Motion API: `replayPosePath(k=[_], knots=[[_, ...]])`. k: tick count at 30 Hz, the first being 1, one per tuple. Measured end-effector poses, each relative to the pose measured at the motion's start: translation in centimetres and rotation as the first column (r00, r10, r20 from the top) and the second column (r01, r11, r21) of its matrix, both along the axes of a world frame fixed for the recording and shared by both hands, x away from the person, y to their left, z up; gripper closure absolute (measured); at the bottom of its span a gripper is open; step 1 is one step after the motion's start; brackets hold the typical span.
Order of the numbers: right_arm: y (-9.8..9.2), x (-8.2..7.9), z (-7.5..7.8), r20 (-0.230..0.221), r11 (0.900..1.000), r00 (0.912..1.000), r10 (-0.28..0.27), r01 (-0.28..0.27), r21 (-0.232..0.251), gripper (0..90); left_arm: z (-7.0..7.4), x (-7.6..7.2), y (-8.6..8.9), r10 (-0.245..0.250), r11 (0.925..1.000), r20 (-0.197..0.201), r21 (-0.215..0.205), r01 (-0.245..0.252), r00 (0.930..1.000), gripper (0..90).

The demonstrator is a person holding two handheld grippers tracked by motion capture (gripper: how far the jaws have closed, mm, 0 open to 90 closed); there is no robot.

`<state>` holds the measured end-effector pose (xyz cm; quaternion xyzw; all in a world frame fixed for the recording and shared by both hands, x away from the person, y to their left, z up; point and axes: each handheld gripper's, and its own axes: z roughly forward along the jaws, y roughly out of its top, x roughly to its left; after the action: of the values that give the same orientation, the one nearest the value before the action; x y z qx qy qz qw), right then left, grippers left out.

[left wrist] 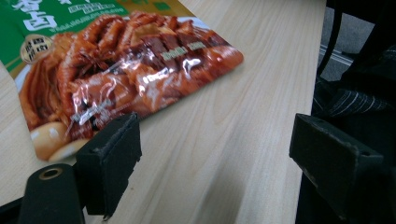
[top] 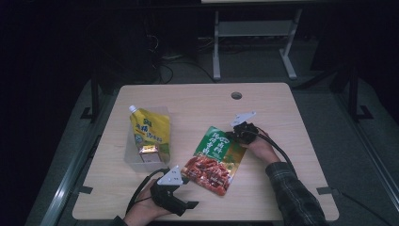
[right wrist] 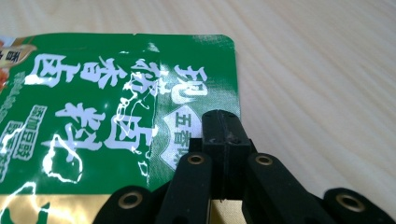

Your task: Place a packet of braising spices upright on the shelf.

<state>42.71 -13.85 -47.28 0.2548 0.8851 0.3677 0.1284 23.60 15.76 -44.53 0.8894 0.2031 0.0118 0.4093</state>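
One green-and-red snack pouch (top: 214, 159) lies flat mid-tabletop (top: 263, 101); my right hand-held gripper (right wrist: 223, 136) pinches its top edge, jaws together. Left hand-held gripper (left wrist: 205, 154) gapes wide just beside its near corner. Clear bin (top: 133, 157) with yellow pouch (top: 149, 128) sits left; far tabletop bare.

Black grippers (top: 237, 133) with brass-ringed pivots, grey three-cornered plates, black cables; a dark plaid sleeve (top: 294, 193).

Light wooden table (top: 277, 117) with cable hole (top: 236, 95); grey floor (top: 249, 66) and white frame legs (top: 217, 47) far behind, dim surroundings.
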Motion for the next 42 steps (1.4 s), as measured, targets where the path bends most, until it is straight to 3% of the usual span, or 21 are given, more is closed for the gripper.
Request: replayPosePath(k=[2, 6, 12, 22, 28, 32, 34, 36, 38, 42], knots=[[0.0, -0.3, 0.0, 0.008, 1.000, 0.9997, 0.025, -0.025, -0.018, 90.0, 0.0, 0.0, 0.0, 0.001, 1.0000, 0.000, -0.004, -0.001, 1.0000, 16.1], [0.5, -0.9, 0.0, -0.001, 0.998, 0.9982, 0.060, -0.060, -0.007, 90.0, 0.0, 0.0, 0.0, 0.001, 1.0000, 0.002, -0.006, -0.001, 1.0000, 16.0], [0.9, -2.1, 0.2, 0.016, 0.992, 0.9931, 0.117, -0.116, -0.045, 90.0, 0.2, 0.3, 0.2, 0.022, 0.9997, 0.009, -0.006, -0.022, 0.9997, 16.0], [-1.1, -4.9, 0.7, -0.001, 0.987, 0.9918, 0.128, -0.127, -0.100, 90.0, 0.5, 1.4, -0.8, 0.079, 0.9968, 0.044, 0.008, -0.079, 0.9959, 15.1], [-2.4, -5.8, 0.9, -0.029, 0.994, 0.9963, 0.081, -0.083, -0.076, 90.0, 0.6, 2.6, -2.4, 0.093, 0.9954, 0.072, 0.016, -0.095, 0.9930, 14.3], [-3.3, -7.2, 2.2, -0.066, 0.998, 0.9969, 0.042, -0.040, 0.040, 90.0, 0.8, 3.6, -3.3, 0.097, 0.9947, 0.082, 0.026, -0.100, 0.9919, 14.1], [-3.4, -8.2, 2.5, -0.059, 0.999, 0.9971, 0.047, -0.046, 0.018, 90.0, 0.7, 3.9, -3.4, 0.096, 0.9948, 0.084, 0.028, -0.098, 0.9919, 14.1], [-3.4, -9.3, 2.7, -0.065, 0.998, 0.9960, 0.060, -0.058, 0.039, 90.0, 0.5, 4.1, -3.6, 0.101, 0.9939, 0.075, 0.036, -0.104, 0.9921, 14.1], [-3.1, -9.9, 2.6, -0.055, 0.999, 0.9977, 0.041, -0.041, -0.005, 90.0, 0.4, 4.3, -3.7, 0.103, 0.9938, 0.075, 0.035, -0.106, 0.9919, 14.1], [-2.7, -8.5, 1.8, -0.043, 0.999, 0.9979, -0.048, 0.047, -0.027, 90.0, 0.2, 4.4, -4.0, 0.099, 0.9941, 0.083, 0.036, -0.102, 0.9916, 14.1]])
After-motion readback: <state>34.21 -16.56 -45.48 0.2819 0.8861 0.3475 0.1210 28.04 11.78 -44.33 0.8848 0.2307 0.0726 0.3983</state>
